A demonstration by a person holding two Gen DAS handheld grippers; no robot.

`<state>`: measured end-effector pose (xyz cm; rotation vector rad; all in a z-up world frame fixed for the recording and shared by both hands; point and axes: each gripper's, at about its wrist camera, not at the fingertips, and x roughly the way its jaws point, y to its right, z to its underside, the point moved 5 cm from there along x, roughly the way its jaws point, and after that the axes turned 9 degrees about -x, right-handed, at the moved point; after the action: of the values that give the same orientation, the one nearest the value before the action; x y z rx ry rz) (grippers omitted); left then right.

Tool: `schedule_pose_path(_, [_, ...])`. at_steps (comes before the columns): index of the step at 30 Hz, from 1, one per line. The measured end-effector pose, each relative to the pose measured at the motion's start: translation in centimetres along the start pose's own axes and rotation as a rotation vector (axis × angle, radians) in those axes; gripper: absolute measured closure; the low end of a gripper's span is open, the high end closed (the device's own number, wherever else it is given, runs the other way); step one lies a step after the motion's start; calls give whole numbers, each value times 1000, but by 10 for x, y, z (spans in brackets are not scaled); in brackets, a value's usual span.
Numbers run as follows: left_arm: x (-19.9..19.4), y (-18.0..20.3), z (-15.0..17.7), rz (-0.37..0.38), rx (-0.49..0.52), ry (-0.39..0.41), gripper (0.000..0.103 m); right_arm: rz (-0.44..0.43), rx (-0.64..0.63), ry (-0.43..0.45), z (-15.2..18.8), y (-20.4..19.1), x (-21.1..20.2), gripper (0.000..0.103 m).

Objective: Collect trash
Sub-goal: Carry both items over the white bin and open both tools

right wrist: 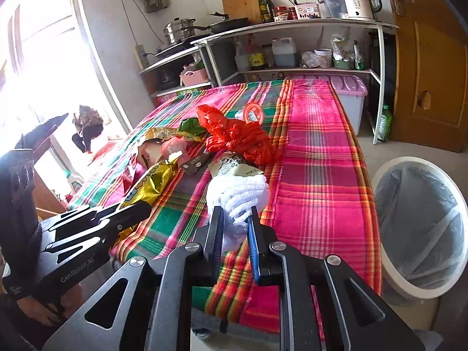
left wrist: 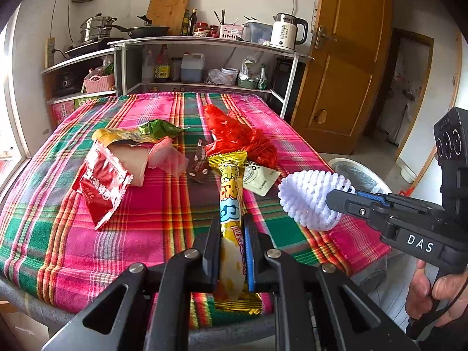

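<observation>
Possibly lost short of the lined bin (right wrist: 421, 228) beside the table (right wrist: 321, 175): gold wrapper (left wrist: 231, 204) clamped in left gripper (left wrist: 231, 228), foam net (right wrist: 237, 196) pinched in right gripper (right wrist: 235, 216) (slippery film, springy mesh).

A home kitchen, probably: at twelve o'clock a shelf unit (left wrist: 204, 44) carries a steamer pot (left wrist: 95, 27), frying pan (left wrist: 146, 30), kettle (left wrist: 288, 33), oil bottles (left wrist: 188, 22); at two o'clock, a wooden door (left wrist: 342, 58).
</observation>
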<state>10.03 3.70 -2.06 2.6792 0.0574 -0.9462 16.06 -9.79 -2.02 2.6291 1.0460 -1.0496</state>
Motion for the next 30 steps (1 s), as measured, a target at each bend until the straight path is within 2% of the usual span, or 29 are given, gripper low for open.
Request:
schedule_pose_path(12, [26,75,-15,124,107,-17,88,128,126,57,13,75,-44,87])
schedule_pose_path(20, [55,136,-23,226,181,-36,88,231,224,63,30,135,-65,87])
schedule_pose_path(30, [94,192,-19,310,222,-103,88,292,307,41,51,186,-72,87])
